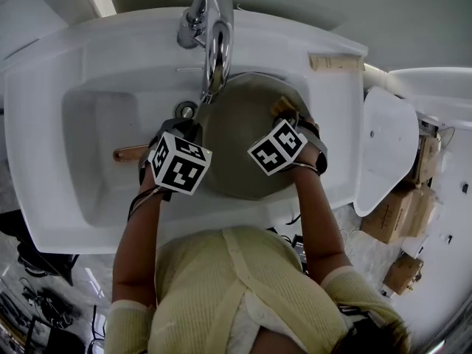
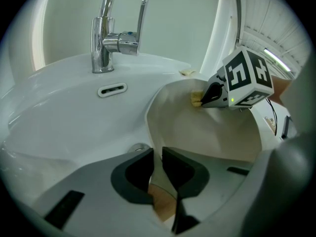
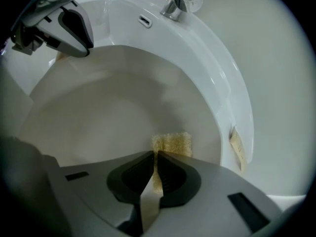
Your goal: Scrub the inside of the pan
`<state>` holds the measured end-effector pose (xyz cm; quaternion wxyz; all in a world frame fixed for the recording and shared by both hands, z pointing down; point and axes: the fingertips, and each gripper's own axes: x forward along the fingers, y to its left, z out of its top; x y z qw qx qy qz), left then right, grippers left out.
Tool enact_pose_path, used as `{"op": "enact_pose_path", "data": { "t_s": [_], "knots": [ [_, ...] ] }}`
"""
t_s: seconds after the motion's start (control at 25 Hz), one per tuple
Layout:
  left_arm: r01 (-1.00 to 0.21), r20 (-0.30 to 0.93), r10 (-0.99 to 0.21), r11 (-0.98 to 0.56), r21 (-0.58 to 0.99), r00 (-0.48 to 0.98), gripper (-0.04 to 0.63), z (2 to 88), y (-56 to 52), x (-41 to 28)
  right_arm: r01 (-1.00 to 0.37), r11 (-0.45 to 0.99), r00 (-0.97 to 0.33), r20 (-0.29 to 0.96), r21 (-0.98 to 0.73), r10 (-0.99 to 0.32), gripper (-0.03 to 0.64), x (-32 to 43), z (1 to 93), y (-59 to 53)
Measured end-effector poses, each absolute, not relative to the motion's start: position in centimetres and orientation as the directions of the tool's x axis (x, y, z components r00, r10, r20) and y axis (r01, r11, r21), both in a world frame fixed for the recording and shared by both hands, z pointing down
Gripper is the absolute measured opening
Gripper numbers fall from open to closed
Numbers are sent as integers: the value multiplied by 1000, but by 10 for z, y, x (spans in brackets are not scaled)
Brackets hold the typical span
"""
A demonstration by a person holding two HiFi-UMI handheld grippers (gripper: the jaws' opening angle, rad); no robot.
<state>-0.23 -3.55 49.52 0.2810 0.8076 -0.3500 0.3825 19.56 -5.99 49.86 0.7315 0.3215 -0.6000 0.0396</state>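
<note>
Right tool (image 3: 155,154) is closed on a yellow sponge (image 3: 173,143), pressing it against the inner wall of the pan (image 3: 113,98) near the rim. Left tool (image 2: 158,152) clamps the pan's rim by the wooden handle (image 1: 131,153), holding the pan tilted inside the sink (image 1: 44,124). Scrubbing appears under way. No residue or suds show, so the remaining work is unclear. Faucet (image 1: 214,43) overhangs the far rim; free travel lies across the pan floor.

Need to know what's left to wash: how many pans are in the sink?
1: the pan stands tilted in the sink, clamped by the left gripper. No other shows.
</note>
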Motion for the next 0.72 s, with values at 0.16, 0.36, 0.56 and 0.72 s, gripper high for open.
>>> {"op": "enact_pose_path", "data": {
  "t_s": [0.16,0.36,0.56,0.72],
  "knots": [
    [-778,814,-350,-600,186,464,104,495,-36,-2,-421,818,297,912,391,-283,41,195,504,-54],
    [-776,813,-348,-602,188,466,104,496,-35,-2,-406,852,298,929,331,-219,41,188,513,-43],
    [-775,812,-348,-603,189,468,104,495,-35,-3,-411,872,278,948,265,-157,41,179,519,-31],
    [-775,812,-348,-602,189,468,104,495,-36,-2,-417,886,249,963,205,-106,41,171,522,-22]
  ]
}}
